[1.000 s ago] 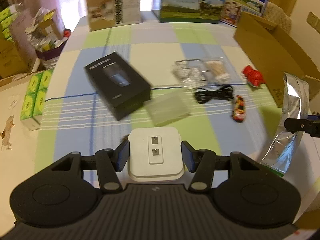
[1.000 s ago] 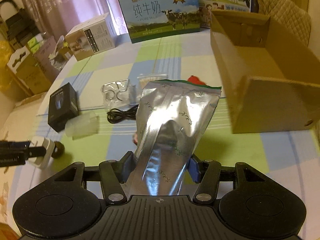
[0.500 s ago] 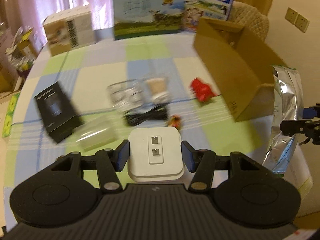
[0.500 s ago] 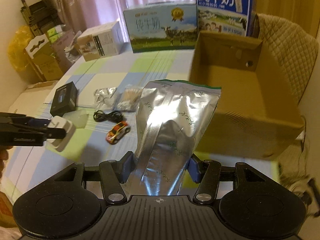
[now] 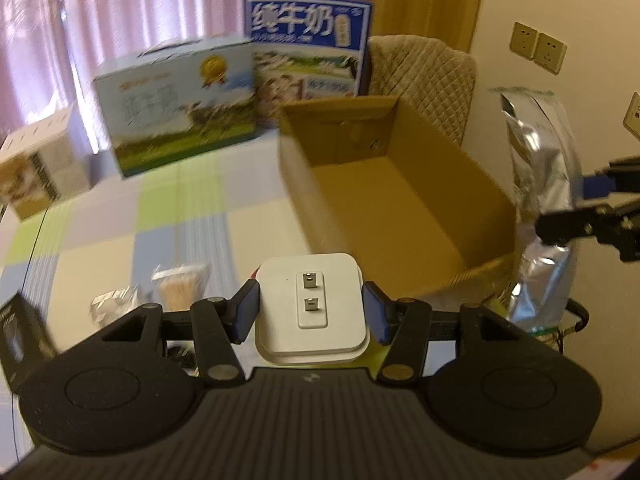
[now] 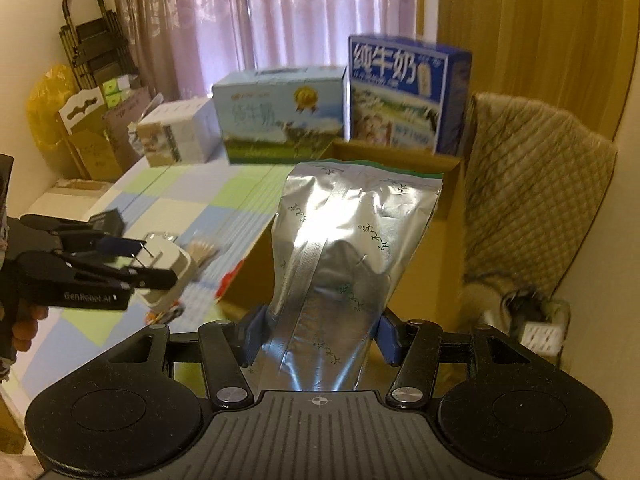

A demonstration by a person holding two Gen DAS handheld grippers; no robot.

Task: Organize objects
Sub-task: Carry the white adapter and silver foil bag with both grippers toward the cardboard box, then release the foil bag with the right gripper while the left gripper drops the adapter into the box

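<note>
Both claws were clenched on loads. One left claw (image 5: 311,308) gripped a single white plug adapter (image 5: 312,304) between its two blue pads, the adapter's two metal prongs facing the camera. One right claw (image 6: 318,334) squeezed the lower part of a single silver foil bag (image 6: 344,268), which stood upright with a green strip along its top edge.

From the right wrist view, the left claw (image 6: 120,264) and its adapter (image 6: 168,276) hung above the checked surface (image 6: 180,200), near the left wall of one open cardboard box (image 6: 452,208). A person's fingers (image 6: 22,328) showed at the handle. From the left wrist view, the foil bag (image 5: 540,200) was held just outside the box's right wall, off the surface's right edge, with the right claw (image 5: 576,208) pinching its side.

That box (image 5: 400,208) sat at the surface's far right corner, open side up, and no item showed inside it. Behind it stood two milk cartons (image 5: 180,108), one pale blue and one dark blue (image 5: 308,52), with one smaller white box (image 5: 36,168) along the far left edge. Two small clear packets (image 5: 180,284) lay blurred on the surface near the left claw. One quilted chair (image 6: 532,184) stood beyond the box.
</note>
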